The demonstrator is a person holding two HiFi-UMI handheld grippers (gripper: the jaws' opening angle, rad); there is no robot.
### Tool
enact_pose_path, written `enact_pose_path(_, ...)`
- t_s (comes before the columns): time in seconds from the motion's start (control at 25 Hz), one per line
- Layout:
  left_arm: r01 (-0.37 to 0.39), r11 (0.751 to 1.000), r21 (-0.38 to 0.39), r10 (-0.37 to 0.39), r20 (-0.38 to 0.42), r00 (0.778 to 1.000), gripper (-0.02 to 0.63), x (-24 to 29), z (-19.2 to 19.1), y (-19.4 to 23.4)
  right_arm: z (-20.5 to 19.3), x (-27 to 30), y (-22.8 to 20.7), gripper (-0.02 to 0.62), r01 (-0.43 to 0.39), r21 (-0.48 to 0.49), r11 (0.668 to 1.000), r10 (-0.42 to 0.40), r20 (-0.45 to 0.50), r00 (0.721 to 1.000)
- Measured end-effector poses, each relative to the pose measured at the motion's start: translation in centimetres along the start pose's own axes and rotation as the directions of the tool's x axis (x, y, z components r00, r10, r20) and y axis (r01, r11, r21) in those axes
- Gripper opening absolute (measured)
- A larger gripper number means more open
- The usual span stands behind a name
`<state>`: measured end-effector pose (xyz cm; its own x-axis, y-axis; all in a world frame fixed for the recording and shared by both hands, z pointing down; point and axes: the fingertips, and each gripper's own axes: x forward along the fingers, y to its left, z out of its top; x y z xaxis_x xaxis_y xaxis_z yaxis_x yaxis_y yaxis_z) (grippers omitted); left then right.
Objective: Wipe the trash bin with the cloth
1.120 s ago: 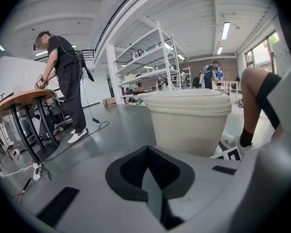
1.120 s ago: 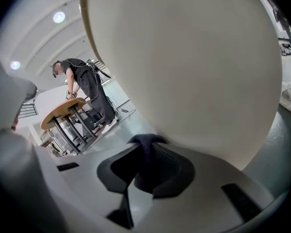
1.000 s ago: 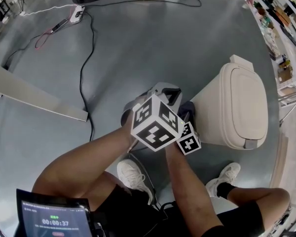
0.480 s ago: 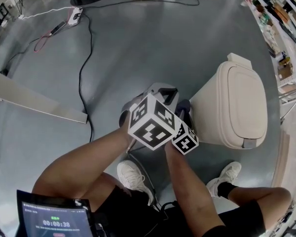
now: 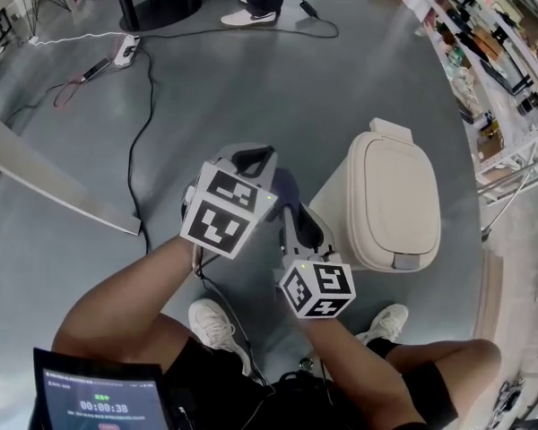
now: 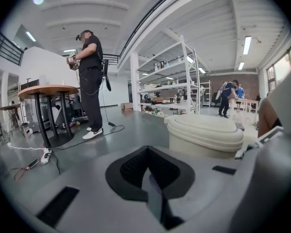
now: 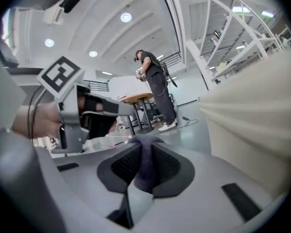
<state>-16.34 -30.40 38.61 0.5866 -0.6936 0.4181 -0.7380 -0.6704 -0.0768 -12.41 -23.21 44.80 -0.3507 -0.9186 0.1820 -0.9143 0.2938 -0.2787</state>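
Beside one beige trash bin (image 5: 390, 200), right tool (image 5: 291, 202) pinching one purple cloth (image 7: 145, 161), left tool (image 5: 251, 159) closed, empty

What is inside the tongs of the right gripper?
A dark purple-grey cloth is pinched inside the tongs of the right gripper. How far it reaches below them is covered.
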Motion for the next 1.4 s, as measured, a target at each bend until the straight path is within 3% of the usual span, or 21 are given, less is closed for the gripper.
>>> enact_pose_path(0.2,-0.031,0.996,-0.078,0.035,0.045,0.998,0.002,-2.8,2.9,-1.2,5.9,-4.8,3.8,0.066,-0.16,-0.187,0.969,0.158,-0.022,0.987)
enact_pose_path(0.32,-0.066,0.996,-0.061,0.072,0.093,0.993,0.002,-4.7,5.4,-2.7,10.1,-8.0,4.1,0.066,-0.211,-0.278,0.937,0.212,-0.025,0.977)
enact_pose_path(0.48,-0.073,0.995,-0.064,0.08,0.119,0.99,0.002,-7.2,7.4,-6.2,15.3,-13.1,2.3,0.066,-0.201,-0.394,0.897,0.218,0.0,0.976)
enact_pose_path(0.64,-0.042,0.997,-0.063,0.05,0.134,0.99,0.002,-9.3,9.2,-11.6,19.1,-17.9,-1.1,0.066,-0.138,-0.478,0.868,0.18,0.042,0.983)
enact_pose_path(0.76,-0.048,0.997,-0.062,0.059,0.179,0.982,0.002,-10.8,10.7,-14.8,21.1,-21.1,-3.7,0.066,-0.091,-0.483,0.871,0.154,0.092,0.984)
enact_pose_path(0.96,-0.069,0.979,-0.192,0.117,0.252,0.961,0.002,-13.9,11.5,-20.0,22.5,-26.1,-7.5,0.066,-0.04,-0.388,0.921,0.094,0.121,0.988)
enact_pose_path(1.08,-0.103,0.979,-0.176,0.149,0.271,0.951,0.002,-15.4,11.0,-23.0,22.6,-28.7,-8.4,0.066,-0.038,-0.313,0.949,0.078,0.117,0.99)
enact_pose_path(1.4,-0.055,0.985,-0.164,0.098,0.268,0.958,0.002,-19.1,10.5,-29.4,23.4,-35.7,-6.1,0.066,0.038,-0.4,0.916,0.038,0.182,0.983)
